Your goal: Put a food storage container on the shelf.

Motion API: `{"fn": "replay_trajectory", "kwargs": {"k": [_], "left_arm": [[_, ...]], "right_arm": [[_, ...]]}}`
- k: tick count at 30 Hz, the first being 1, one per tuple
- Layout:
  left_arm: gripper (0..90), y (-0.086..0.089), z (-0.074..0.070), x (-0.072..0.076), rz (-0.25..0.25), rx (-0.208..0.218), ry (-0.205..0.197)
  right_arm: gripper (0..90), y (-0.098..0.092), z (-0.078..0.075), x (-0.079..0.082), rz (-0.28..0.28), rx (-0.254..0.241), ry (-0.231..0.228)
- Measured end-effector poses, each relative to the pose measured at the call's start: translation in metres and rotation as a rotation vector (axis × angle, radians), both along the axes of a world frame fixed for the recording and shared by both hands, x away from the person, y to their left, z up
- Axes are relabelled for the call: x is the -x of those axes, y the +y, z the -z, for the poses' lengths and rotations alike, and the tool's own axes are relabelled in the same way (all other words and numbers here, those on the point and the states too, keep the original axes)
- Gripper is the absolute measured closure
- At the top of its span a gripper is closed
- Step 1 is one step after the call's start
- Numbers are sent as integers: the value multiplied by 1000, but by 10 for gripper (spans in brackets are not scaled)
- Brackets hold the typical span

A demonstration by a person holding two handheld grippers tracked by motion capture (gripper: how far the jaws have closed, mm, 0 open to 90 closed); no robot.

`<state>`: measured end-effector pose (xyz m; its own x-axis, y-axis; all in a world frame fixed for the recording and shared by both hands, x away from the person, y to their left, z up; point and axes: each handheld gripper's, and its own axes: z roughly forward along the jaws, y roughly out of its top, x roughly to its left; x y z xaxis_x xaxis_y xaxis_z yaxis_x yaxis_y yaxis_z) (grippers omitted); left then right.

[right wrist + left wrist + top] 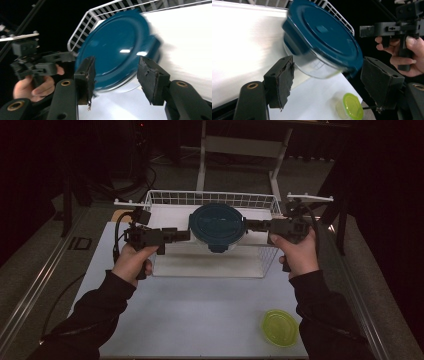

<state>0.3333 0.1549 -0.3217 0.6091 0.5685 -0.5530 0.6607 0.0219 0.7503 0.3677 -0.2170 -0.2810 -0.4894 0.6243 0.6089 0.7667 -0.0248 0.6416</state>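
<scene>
container [217, 226] with blue lid, frame centre, no readable label | left tongs [187, 235] parted, apparently clear of it | right tongs [248, 225] at its rim, grip unclear

No readable text, label, brand or number showed on the blue-lidded glass container [217, 226] or anywhere else.

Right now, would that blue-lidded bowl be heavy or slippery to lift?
Probably heavy for its size: the bowl looks like clear, thick glass. Likely slippery too, since its wall is smooth and rounded. The blue lid looks like rigid plastic, so it should not flex, but the glass could break if dropped.
</scene>
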Motion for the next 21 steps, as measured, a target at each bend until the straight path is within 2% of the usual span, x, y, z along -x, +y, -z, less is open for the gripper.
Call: {"fn": "replay_trajectory", "kwargs": {"k": [6,11,15,18,21], "left_arm": [[233,-1,12,21,34,-21,-30],[206,0,26,37,32,-41,-55],[158,-3,36,50,24,-103,-135],[139,-5,44,60,21,-137,-188],[128,-7,53,69,32,-159,-217]], "right_arm": [[483,14,4,23,-84,-26,-21],[498,27,12,38,-150,-37,-19],[520,37,22,45,-181,-30,-9],[595,42,30,47,-192,-24,1],[686,45,36,46,-199,-19,9]]}}
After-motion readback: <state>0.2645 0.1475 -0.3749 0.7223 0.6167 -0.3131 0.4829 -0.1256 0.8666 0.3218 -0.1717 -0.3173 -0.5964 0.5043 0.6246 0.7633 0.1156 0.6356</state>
